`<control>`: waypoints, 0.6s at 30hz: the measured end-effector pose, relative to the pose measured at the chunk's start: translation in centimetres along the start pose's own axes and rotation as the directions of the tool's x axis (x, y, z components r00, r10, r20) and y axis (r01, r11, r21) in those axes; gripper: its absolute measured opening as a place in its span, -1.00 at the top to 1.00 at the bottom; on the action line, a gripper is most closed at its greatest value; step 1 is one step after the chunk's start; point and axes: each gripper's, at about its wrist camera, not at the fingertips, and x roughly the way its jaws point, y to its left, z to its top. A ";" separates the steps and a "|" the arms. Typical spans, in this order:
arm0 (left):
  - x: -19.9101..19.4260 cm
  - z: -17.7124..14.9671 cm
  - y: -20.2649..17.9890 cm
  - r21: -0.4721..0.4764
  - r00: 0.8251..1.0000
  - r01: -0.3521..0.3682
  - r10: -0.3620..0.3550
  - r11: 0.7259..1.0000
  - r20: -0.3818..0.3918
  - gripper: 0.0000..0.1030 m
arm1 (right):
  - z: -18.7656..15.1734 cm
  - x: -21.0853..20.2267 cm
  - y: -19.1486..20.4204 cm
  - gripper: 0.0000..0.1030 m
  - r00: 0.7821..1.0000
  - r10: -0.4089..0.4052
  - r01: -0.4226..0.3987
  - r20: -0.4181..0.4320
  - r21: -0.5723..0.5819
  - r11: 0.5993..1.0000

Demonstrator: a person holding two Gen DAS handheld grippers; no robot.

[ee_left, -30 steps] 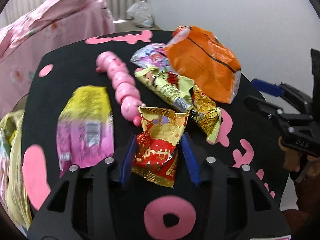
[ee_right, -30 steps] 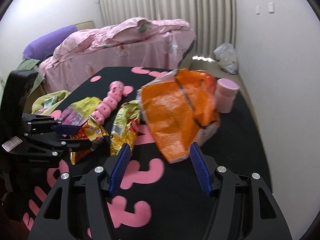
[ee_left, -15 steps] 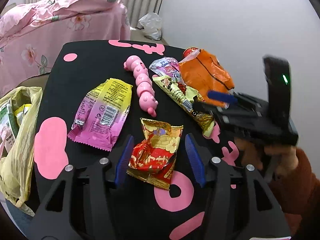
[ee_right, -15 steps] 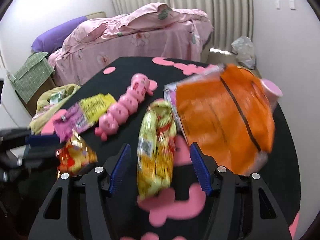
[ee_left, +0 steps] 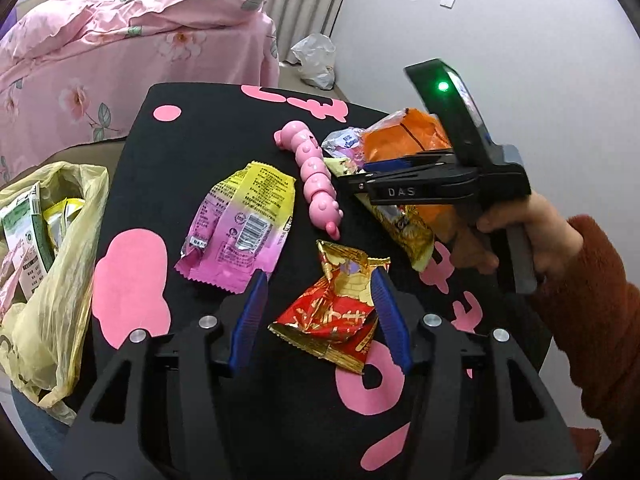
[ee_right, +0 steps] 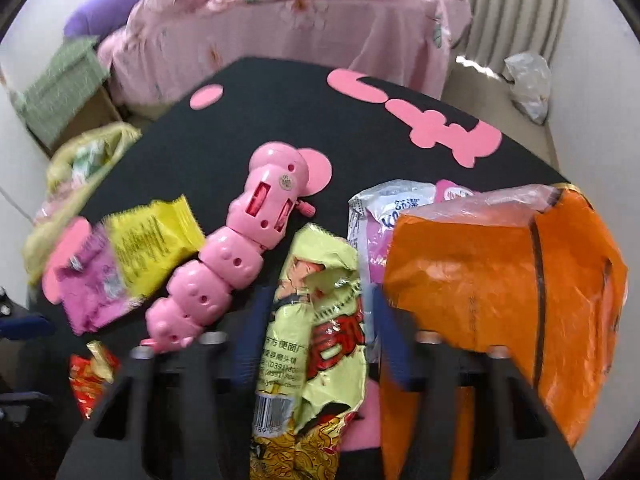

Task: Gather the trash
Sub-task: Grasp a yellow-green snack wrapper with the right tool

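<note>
red-gold wrapper (ee_left: 336,316) between spread left gripper (ee_left: 320,316) fingers, contact unclear. right gripper (ee_right: 316,320) blurred, spread around yellow noodle packet (ee_right: 316,344); packet's lower end cut off.

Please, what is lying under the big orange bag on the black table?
A white and pink wrapper pokes out from under the orange bag at its far left edge. The yellow noodle packet lies beside it. Anything further beneath is covered.

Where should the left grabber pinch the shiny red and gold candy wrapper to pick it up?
Pinch the red and gold wrapper across its puffy crumpled middle, coming straight down from above. It lies flat on the black table, already between the open left gripper's blue fingers, so probably just lower and close.
</note>
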 end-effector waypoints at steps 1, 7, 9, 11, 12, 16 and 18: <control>0.0 -0.1 0.1 -0.002 1.000 0.001 -0.001 1.000 0.000 0.00 | 0.0 -0.3 0.1 0.38 1.000 0.007 -0.006 0.008 -0.011 1.000; 0.1 -0.2 0.7 -0.021 1.000 0.025 -0.024 0.999 0.010 -0.04 | -2.4 -6.2 0.9 0.42 0.981 0.024 -0.018 0.192 -0.033 0.999; 0.2 -0.2 0.3 -0.009 0.999 0.031 -0.031 0.999 0.008 -0.05 | -3.5 -8.1 1.0 0.42 0.967 0.026 -0.022 0.252 -0.018 1.000; 0.4 -0.2 -0.3 0.011 0.999 0.039 -0.039 0.999 0.000 -0.05 | -5.0 -10.1 1.0 0.42 0.948 -0.002 0.001 0.317 0.006 1.000; 0.6 -0.1 -0.7 0.030 0.999 0.042 -0.042 0.999 -0.008 -0.05 | -5.9 -10.9 0.9 0.42 0.938 -0.021 0.016 0.347 0.019 1.000; 1.8 0.0 -2.6 0.112 0.999 0.018 -0.013 0.994 -0.048 -0.07 | -8.2 -12.4 0.0 0.42 0.912 -0.063 0.023 0.405 0.101 0.995; 2.7 0.2 -3.5 0.155 0.998 -0.027 0.036 0.987 -0.056 -0.07 | -9.2 -12.9 -0.8 0.42 0.901 -0.070 0.005 0.428 0.150 0.989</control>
